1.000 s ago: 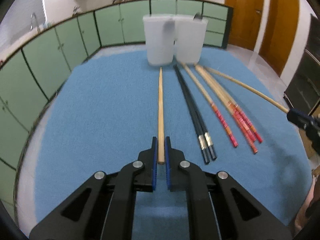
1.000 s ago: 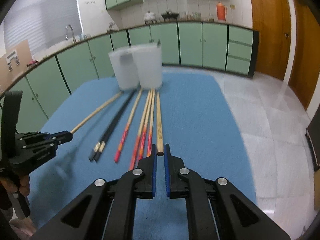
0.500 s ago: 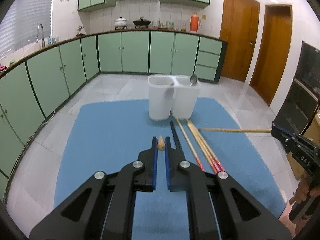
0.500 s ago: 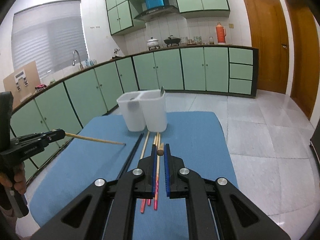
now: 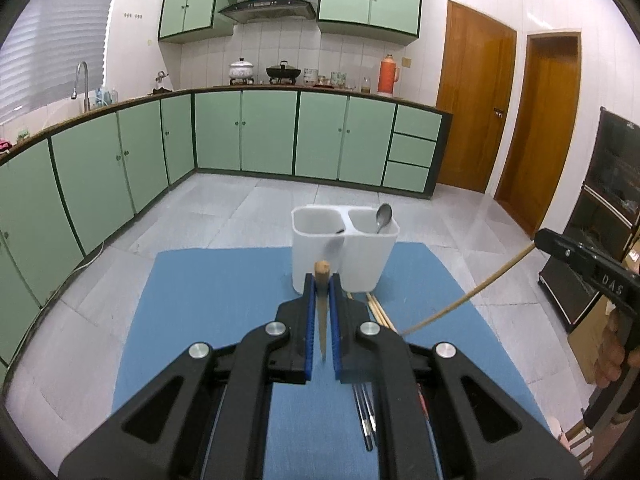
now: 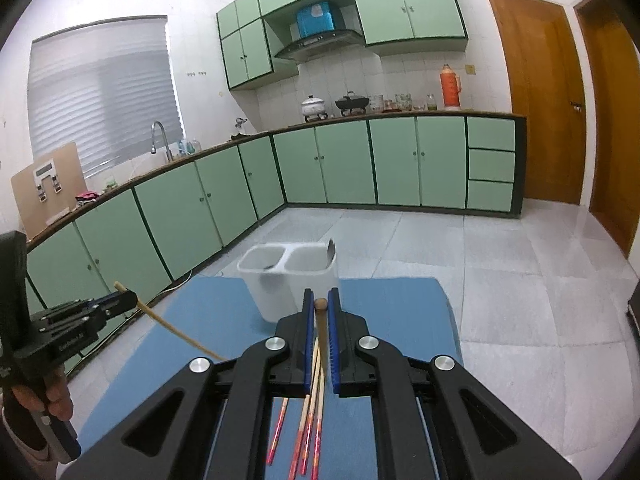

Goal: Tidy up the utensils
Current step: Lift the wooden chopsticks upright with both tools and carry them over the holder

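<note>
As both wrist views show the jaws drawn in on wood, entries run from each gripper outward.

Left gripper (image 5: 321,280): clamped on a plain wooden chopstick (image 5: 322,308). Blunt thick end stands just proud of the blue pads; the shaft tapers to a point back toward the camera, hanging between the fingers. Seen from the right wrist view, the same gripper (image 6: 127,298) sits at the left edge with its stick slanting down and to the right, clear of the mat.

Right gripper (image 6: 320,304): clamped on a second plain wooden chopstick (image 6: 321,332). Rounded butt end at the fingertips, shaft running down between the pads. From the left wrist view this gripper (image 5: 538,240) enters at the right edge, its stick a long pale line sloping down to the left, off the mat.

Hands: a hand (image 5: 612,354) wraps the right gripper's handle; another hand (image 6: 38,396) wraps the left one's.

Loose chopsticks, red-patterned (image 6: 304,428): pale wood with red-banded ends, lying together on the mat directly under the right gripper.

Loose chopsticks, dark pair (image 5: 366,416): black with metallic tips, lying side by side on the mat, partly hidden by the left gripper's right finger.

Holder (image 5: 344,256): white plastic, two compartments, upright at the mat's far edge. A metal spoon (image 5: 384,216) leans in the right compartment, bowl up.

Blue mat (image 5: 208,304): flat, on a pale tiled floor.

Surroundings: green cabinets (image 6: 344,160) along the walls.
</note>
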### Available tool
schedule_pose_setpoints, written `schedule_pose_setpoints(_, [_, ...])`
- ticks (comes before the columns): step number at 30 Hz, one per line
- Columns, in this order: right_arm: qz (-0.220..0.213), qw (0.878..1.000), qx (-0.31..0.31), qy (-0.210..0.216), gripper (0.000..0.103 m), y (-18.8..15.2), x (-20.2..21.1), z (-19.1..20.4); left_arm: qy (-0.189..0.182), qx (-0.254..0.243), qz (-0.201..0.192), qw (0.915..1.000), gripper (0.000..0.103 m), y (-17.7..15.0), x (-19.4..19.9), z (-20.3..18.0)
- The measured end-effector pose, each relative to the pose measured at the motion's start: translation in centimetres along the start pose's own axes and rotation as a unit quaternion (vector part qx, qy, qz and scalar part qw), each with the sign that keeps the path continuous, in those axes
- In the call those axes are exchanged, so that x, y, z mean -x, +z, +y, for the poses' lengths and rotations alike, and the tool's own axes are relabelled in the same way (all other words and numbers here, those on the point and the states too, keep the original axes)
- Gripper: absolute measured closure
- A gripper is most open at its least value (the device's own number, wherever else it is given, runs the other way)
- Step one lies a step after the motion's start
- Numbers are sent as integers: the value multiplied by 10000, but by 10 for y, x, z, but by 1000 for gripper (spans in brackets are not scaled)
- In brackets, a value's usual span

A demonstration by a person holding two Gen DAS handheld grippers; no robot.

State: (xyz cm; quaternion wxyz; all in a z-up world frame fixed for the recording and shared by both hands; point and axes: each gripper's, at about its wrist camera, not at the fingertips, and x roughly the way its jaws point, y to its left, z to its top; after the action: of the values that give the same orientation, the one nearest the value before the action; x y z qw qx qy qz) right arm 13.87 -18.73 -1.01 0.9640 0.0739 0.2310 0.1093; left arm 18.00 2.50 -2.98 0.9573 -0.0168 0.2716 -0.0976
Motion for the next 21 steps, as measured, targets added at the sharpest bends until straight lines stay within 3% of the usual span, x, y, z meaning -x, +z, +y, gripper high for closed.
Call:
schedule_pose_setpoints(11, [-222, 9993, 298, 85, 97, 37, 0, 7, -40, -34, -338, 9994, 97, 24, 6, -4])
schedule_pose_setpoints(21, [-928, 9949, 279, 281, 97, 92, 12, 12, 6, -11, -1293, 9916, 97, 83, 22, -14])
